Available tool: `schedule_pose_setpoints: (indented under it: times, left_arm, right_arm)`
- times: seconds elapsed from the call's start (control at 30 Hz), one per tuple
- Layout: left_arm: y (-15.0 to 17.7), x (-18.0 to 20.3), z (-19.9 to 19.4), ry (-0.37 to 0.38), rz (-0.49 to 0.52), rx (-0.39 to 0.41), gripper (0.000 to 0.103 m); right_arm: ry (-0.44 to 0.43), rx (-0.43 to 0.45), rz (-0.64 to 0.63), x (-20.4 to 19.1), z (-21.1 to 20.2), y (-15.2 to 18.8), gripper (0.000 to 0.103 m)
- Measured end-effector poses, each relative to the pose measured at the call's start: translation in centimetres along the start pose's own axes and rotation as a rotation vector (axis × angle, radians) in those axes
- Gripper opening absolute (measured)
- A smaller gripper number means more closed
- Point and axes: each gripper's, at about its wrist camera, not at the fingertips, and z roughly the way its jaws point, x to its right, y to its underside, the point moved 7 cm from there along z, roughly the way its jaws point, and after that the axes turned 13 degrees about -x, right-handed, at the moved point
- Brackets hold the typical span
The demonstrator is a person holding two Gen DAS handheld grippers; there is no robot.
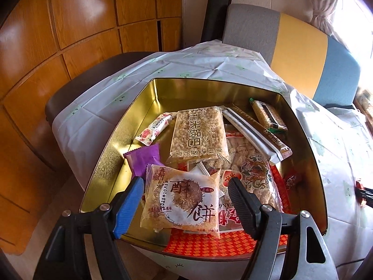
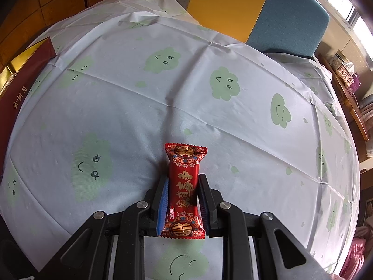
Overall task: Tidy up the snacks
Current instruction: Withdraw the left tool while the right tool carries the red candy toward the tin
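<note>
A gold-lined tin box (image 1: pixel 149 98) holds several wrapped snacks: a rice-cracker pack (image 1: pixel 198 133), a purple packet (image 1: pixel 144 159), a rose-printed bar (image 1: pixel 155 129) and a green-ended bar (image 1: pixel 268 115). My left gripper (image 1: pixel 186 186) hovers open over the box's near end. A round flaky-pastry pack (image 1: pixel 184 198) lies between its fingers, and the pads stand clear of it. My right gripper (image 2: pixel 182 182) is shut on a red candy bar with gold characters (image 2: pixel 184 189), held just above the white tablecloth (image 2: pixel 163 93).
The box's dark red outer wall (image 2: pixel 18 93) shows at the left edge of the right wrist view. A grey, yellow and blue chair back (image 1: pixel 303 53) stands behind the table. Wooden cabinets (image 1: pixel 70 35) fill the left. A shelf with boxes (image 2: pixel 345 74) sits at far right.
</note>
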Motion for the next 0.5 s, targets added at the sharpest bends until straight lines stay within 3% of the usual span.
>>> schedule_pose_setpoints:
  times: [0.23, 0.5]
  left_arm:
    - [0.1, -0.7, -0.1, -0.008, -0.026, 0.005, 0.075]
    - [0.1, -1.7, -0.2, 0.016, -0.049, 0.016, 0.075]
  right_arm:
    - [-0.007, 0.002, 0.016, 0.1, 0.0, 0.1, 0.024]
    - [-0.104, -0.04, 0.102, 1.7, 0.3, -0.1, 0.032]
